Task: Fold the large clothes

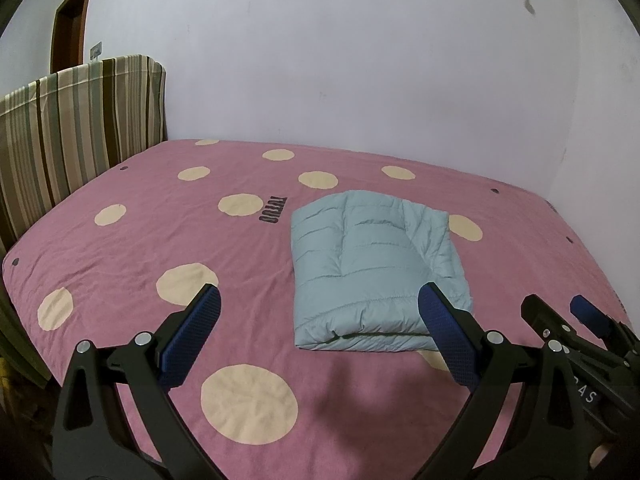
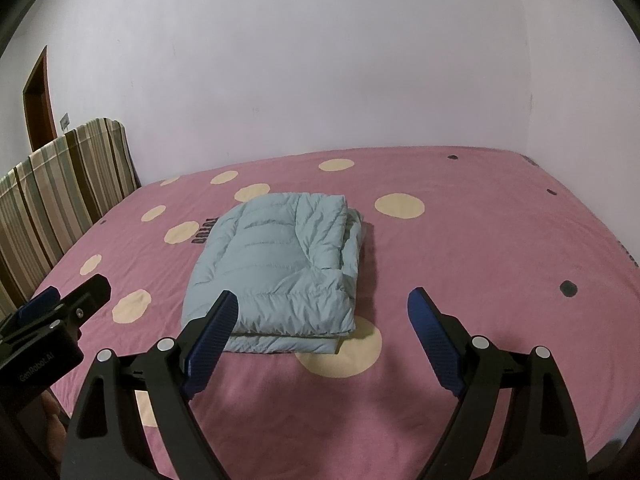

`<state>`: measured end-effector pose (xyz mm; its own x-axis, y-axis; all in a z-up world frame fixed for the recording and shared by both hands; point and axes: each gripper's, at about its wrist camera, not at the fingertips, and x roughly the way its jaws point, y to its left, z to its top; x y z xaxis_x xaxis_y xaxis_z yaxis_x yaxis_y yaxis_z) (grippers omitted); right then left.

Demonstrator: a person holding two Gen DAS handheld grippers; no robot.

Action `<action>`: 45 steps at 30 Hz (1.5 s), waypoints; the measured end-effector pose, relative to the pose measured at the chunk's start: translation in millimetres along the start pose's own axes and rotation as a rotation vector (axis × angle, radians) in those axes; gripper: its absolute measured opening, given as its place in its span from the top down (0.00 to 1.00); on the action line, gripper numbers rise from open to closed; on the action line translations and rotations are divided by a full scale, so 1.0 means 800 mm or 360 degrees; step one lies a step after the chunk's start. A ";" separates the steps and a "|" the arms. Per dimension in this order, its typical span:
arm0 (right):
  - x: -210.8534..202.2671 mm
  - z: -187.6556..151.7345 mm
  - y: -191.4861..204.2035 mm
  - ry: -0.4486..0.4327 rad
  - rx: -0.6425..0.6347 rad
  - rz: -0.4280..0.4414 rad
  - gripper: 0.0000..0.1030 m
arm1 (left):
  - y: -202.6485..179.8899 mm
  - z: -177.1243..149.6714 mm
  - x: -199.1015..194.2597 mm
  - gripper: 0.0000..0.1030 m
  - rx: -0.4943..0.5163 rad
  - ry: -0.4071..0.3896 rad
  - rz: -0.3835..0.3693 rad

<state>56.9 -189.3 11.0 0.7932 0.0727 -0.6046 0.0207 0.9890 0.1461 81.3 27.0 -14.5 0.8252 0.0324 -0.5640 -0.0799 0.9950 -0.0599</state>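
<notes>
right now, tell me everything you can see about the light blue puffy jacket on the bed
The jacket is pale blue-green, quilted in stitched puffy channels, with a smooth, slightly shiny shell. It is folded into a thick rectangular bundle, its stacked layers showing along the near edge. It lies flat on the pink spotted bedspread, partly covering a cream dot. Nothing else touches it.

A folded pale blue puffer jacket (image 1: pixel 372 276) is lying on a pink bedspread (image 1: pixel 160 240) with cream dots. The left gripper (image 1: pixel 320 300) is hovering before it, jaws spread wide.

free: pink sheet (image 2: pixel 480 240) around folded jacket (image 2: pixel 276 264) | blocked: striped headboard (image 1: pixel 72 128) left, wall (image 1: pixel 360 60) seemingly close behind
</notes>
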 end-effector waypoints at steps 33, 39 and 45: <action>0.004 -0.003 0.001 0.0017 -0.0002 0.0006 0.17 | -0.010 -0.004 0.005 0.03 0.0066 -0.0019 0.0014; 0.009 -0.006 0.000 0.0037 -0.0003 0.0009 0.17 | -0.010 -0.005 0.010 0.02 0.0065 -0.0005 -0.0006; 0.020 -0.005 -0.003 0.0067 -0.0003 0.0012 0.17 | -0.007 -0.007 0.028 0.02 0.0038 0.0068 -0.0041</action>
<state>67.3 -189.6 -2.6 0.7670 0.0854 -0.6360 0.0136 0.9887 0.1492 97.2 21.8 -31.4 0.8021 0.0029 -0.5972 -0.0449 0.9974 -0.0555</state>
